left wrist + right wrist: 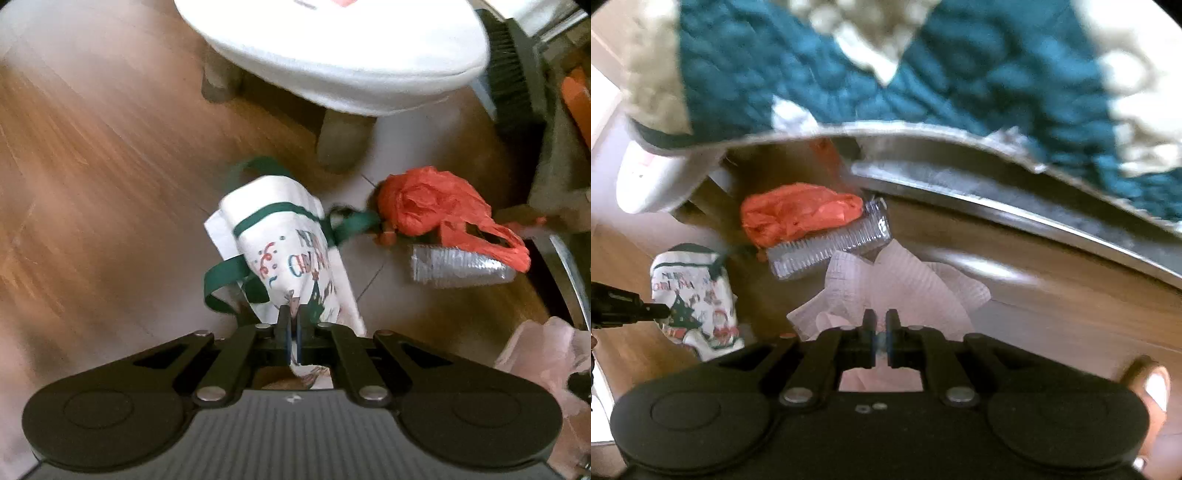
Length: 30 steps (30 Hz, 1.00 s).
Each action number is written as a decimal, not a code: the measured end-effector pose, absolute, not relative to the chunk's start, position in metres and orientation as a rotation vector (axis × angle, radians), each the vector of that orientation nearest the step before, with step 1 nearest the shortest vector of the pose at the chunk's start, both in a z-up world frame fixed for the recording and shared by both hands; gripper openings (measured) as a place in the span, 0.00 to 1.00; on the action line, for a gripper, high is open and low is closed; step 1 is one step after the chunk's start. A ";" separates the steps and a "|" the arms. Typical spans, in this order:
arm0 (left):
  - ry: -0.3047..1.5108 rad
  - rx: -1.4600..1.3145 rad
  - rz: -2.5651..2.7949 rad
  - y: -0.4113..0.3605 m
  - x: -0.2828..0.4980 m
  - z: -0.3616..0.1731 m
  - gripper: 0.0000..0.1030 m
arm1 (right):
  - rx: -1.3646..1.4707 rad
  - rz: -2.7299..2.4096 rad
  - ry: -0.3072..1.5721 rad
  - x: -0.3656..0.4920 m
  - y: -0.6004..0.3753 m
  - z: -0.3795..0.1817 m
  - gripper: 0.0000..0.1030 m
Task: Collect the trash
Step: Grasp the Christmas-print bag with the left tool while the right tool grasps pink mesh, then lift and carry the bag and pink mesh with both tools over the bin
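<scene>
Floor point(92, 166) lies open left of the fingers; stool point(332, 48) ahead. Left gripper point(293, 317) clamps the bag point(280, 240); right gripper point(881, 325) clamps the paper point(897, 280). Wrapper point(432, 206), cup point(458, 266) just beyond.

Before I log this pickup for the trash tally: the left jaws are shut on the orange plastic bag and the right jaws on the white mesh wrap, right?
Not quite. In the left wrist view the left gripper is shut on the Christmas bag; the orange plastic bag lies on the floor. The right gripper does hold the white mesh wrap.
</scene>
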<state>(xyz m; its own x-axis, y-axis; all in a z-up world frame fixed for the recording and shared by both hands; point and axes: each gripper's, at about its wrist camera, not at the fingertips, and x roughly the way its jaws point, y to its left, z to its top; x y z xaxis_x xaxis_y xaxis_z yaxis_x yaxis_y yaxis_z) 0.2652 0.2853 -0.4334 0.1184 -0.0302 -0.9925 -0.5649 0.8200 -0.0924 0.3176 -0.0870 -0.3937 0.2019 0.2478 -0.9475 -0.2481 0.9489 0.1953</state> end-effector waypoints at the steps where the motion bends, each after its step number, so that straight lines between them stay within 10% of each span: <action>1: 1.402 -0.515 0.413 0.285 0.262 -0.426 0.02 | -0.003 0.346 1.310 0.314 -0.089 -0.384 0.05; 30: 0.801 -0.131 0.179 0.194 0.224 -0.071 0.02 | -0.071 0.450 0.694 0.214 -0.164 -0.048 0.05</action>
<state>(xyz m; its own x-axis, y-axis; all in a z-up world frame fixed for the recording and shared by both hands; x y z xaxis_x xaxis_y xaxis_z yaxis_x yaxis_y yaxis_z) 0.2240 0.1938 -0.0707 0.6818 0.1094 -0.7233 -0.2087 0.9768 -0.0490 0.2140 -0.1641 -0.0481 0.6774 0.3767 -0.6318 -0.4229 0.9022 0.0845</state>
